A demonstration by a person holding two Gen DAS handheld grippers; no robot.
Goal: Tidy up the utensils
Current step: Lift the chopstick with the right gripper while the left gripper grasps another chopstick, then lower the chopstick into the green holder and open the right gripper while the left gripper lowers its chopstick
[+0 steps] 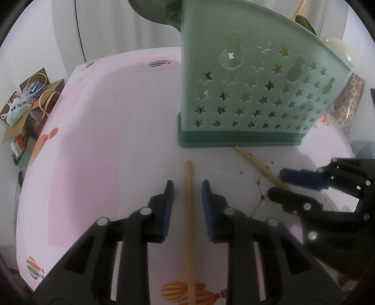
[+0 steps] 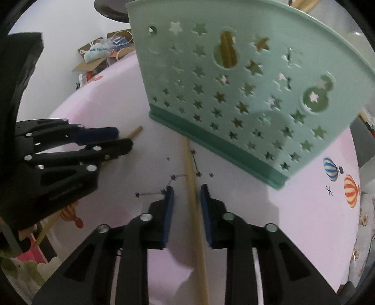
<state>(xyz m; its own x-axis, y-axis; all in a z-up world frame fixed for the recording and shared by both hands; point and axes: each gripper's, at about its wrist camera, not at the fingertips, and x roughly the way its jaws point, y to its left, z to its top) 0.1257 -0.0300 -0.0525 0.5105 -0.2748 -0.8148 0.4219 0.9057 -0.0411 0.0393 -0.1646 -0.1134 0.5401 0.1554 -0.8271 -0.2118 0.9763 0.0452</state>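
Observation:
A green utensil holder (image 1: 253,93) with star cut-outs stands on the pink table; it also fills the top of the right wrist view (image 2: 246,77), and a few utensils show inside it. Two wooden chopsticks lie in front of it. My left gripper (image 1: 187,187) is open, its fingers on either side of one chopstick (image 1: 189,223). My right gripper (image 2: 186,192) is open, its fingers on either side of the other chopstick (image 2: 194,211). That chopstick (image 1: 257,164) and the right gripper (image 1: 281,185) also show in the left wrist view. The left gripper (image 2: 121,138) and its chopstick (image 2: 135,132) show in the right wrist view.
The pink tablecloth (image 1: 105,140) has hot-air balloon prints (image 2: 351,191). A cardboard box with bags (image 1: 25,105) sits beyond the table's left edge. A dark round object (image 1: 152,11) is behind the holder.

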